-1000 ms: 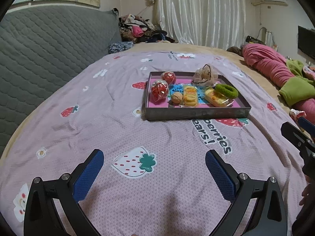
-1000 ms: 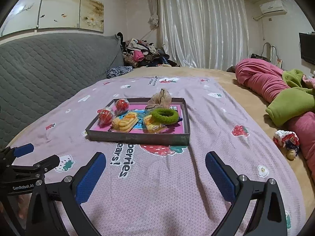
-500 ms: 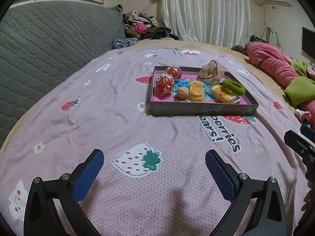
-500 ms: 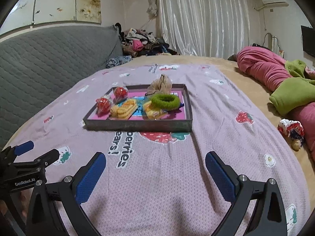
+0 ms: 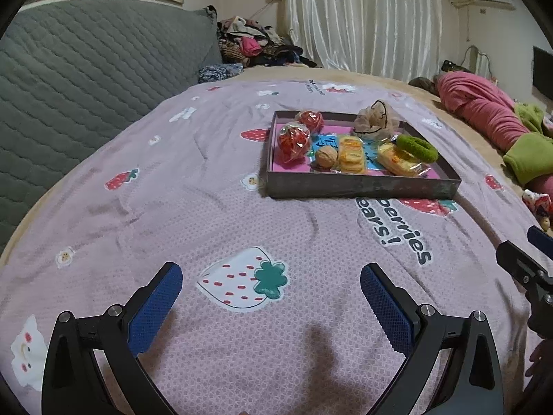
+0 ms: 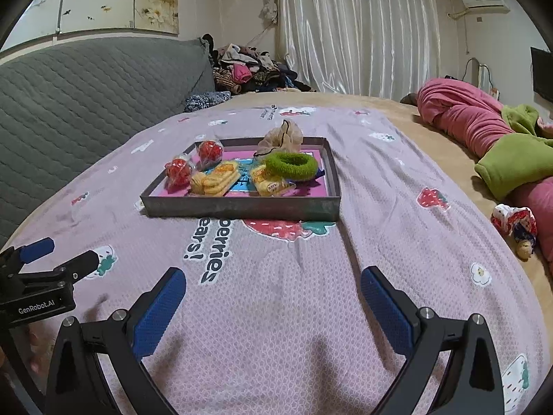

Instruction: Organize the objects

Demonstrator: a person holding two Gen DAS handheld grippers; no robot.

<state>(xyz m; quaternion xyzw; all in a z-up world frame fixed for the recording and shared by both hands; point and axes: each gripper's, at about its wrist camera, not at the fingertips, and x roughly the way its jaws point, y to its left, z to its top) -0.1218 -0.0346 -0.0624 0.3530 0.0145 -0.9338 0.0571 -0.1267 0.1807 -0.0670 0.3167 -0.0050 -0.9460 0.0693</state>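
Snacks in crinkly clear wrappers (image 5: 352, 155) and a soft green fuzzy hair ring (image 6: 291, 165) are lying in the shallow grey tray (image 6: 242, 207) on the bed, looking light and squashy, best pinched gently mid-body, while both grippers' jaws are hanging wide open, empty.

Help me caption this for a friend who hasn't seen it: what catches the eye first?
A shallow tray sits mid-bed on a pink strawberry blanket, holding a green scrunchie, red wrapped balls and yellow snack packs. Both grippers, left and right, hang open short of it.
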